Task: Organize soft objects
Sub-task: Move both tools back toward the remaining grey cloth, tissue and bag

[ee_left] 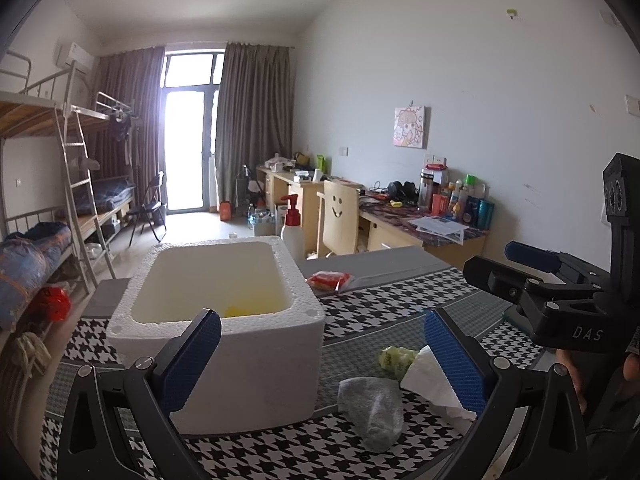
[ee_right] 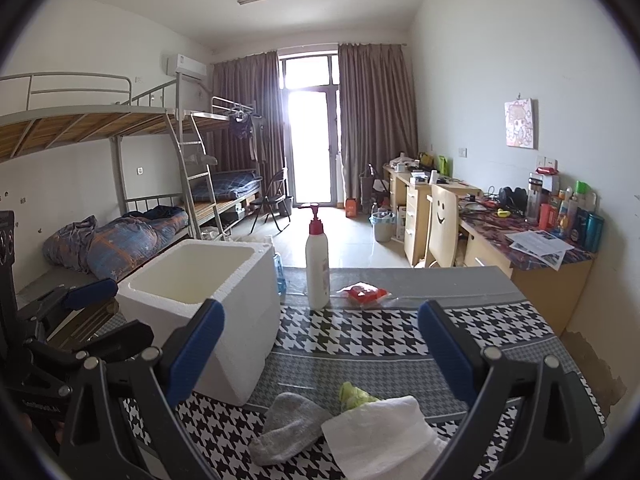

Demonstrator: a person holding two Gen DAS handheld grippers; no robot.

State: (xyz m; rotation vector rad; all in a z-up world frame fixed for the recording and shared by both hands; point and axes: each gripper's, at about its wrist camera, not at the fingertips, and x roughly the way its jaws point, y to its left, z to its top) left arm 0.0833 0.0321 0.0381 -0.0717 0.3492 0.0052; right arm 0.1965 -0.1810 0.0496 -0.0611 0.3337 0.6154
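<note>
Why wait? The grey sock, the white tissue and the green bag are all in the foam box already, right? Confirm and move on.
Not right. The grey sock, white tissue and green bag lie on the table beside the foam box, not in it. The right wrist view shows this; both grippers are open and empty.

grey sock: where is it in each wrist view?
Left wrist: grey sock lies low, right of centre, between the open fingers, beside the white tissue.
Right wrist: grey sock lies at bottom centre, left of the tissue.
Shared landmark: white foam box, left of the sock in both.
</note>
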